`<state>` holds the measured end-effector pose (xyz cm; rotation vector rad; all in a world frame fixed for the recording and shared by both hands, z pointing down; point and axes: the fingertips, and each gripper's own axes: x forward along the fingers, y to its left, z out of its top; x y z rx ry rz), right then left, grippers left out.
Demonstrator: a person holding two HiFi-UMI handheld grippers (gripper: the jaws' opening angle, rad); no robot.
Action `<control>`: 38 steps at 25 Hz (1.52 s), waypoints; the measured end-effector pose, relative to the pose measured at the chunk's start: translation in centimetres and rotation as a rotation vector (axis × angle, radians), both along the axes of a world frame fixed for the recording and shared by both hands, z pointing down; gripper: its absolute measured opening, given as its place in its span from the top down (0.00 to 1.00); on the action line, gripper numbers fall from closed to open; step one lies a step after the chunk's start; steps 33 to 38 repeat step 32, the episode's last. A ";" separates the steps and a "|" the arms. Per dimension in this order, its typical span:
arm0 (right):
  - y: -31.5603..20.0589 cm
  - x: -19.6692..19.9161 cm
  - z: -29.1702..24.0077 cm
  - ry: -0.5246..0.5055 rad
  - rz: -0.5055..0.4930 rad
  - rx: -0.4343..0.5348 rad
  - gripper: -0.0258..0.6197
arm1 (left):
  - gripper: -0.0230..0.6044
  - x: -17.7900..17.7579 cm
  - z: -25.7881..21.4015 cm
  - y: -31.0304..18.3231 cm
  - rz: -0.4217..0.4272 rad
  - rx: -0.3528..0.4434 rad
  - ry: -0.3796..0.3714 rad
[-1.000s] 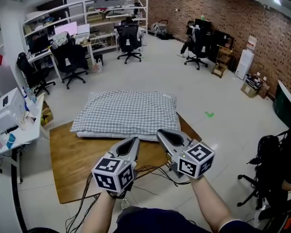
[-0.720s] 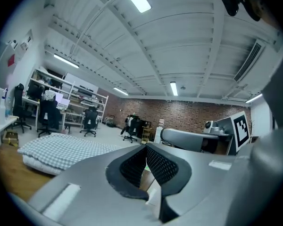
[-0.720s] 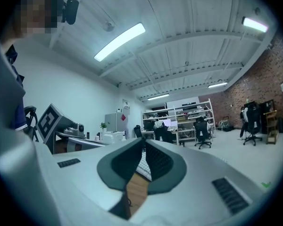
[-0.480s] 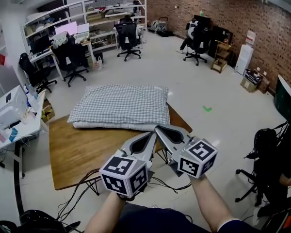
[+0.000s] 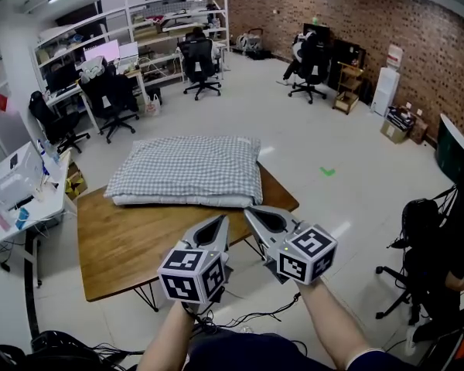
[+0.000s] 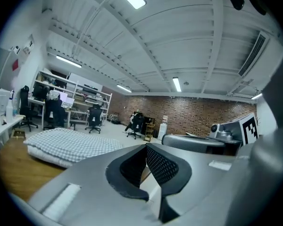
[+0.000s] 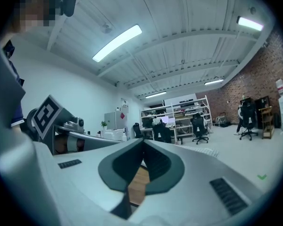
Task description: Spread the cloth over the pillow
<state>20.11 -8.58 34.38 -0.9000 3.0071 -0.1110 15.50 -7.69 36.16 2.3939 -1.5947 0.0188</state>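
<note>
Lying well ahead of both sets of fingertips, on the brown wooden table [image 5: 116, 246], the blue-and-white checked cloth [image 5: 185, 168] is seen draped over the plump white pillow [image 5: 178, 200], of which only a pale strip along the near edge is shown. The fabric is judged light, soft and limp, best pinched at a corner or hem. The grey left gripper [image 5: 216, 226] and grey right gripper [image 5: 257, 215] are held side by side, jaws pressed together on nothing. The cloth's far hem cannot be made out.
</note>
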 end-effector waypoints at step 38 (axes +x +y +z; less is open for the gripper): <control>-3.6 -4.5 1.5 0.025 0.041 -0.043 0.96 | 0.96 -6.4 1.5 -2.7 -0.014 -0.028 -0.031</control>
